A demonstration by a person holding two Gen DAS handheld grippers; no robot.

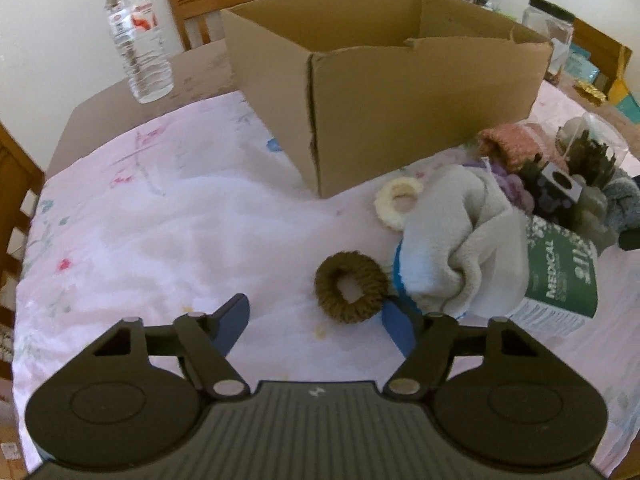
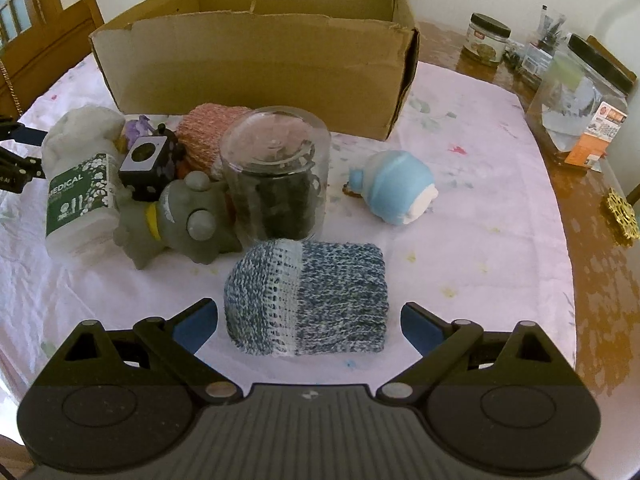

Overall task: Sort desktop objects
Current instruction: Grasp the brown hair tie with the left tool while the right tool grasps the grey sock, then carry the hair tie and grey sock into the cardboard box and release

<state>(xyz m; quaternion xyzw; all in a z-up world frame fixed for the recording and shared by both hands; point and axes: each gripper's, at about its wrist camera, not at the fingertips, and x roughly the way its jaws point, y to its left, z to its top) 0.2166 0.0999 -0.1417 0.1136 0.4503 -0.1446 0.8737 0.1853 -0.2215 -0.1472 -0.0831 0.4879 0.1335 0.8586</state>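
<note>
My left gripper [image 1: 314, 324] hangs open over the pink floral cloth [image 1: 160, 232]. A brown scrunchie [image 1: 350, 286] lies just ahead of its right finger, not clamped. Beyond it are a cream scrunchie [image 1: 398, 204] and a rolled grey-white sock [image 1: 460, 248]. My right gripper [image 2: 308, 320] is open around a rolled blue knit sock [image 2: 308, 304], with a small gap between each pad and the roll. An open cardboard box [image 1: 400, 92] [image 2: 256, 60] stands at the back of the table.
A pile sits left of the blue roll: a green medical bottle [image 2: 80, 200], black cube [image 2: 146, 160], grey toy [image 2: 180, 220], upturned glass jar [image 2: 276, 176], pink knit roll [image 2: 208, 132]. A blue-white figure [image 2: 396, 188] lies to the right. Water bottle [image 1: 138, 36]; lidded jars [image 2: 584, 96].
</note>
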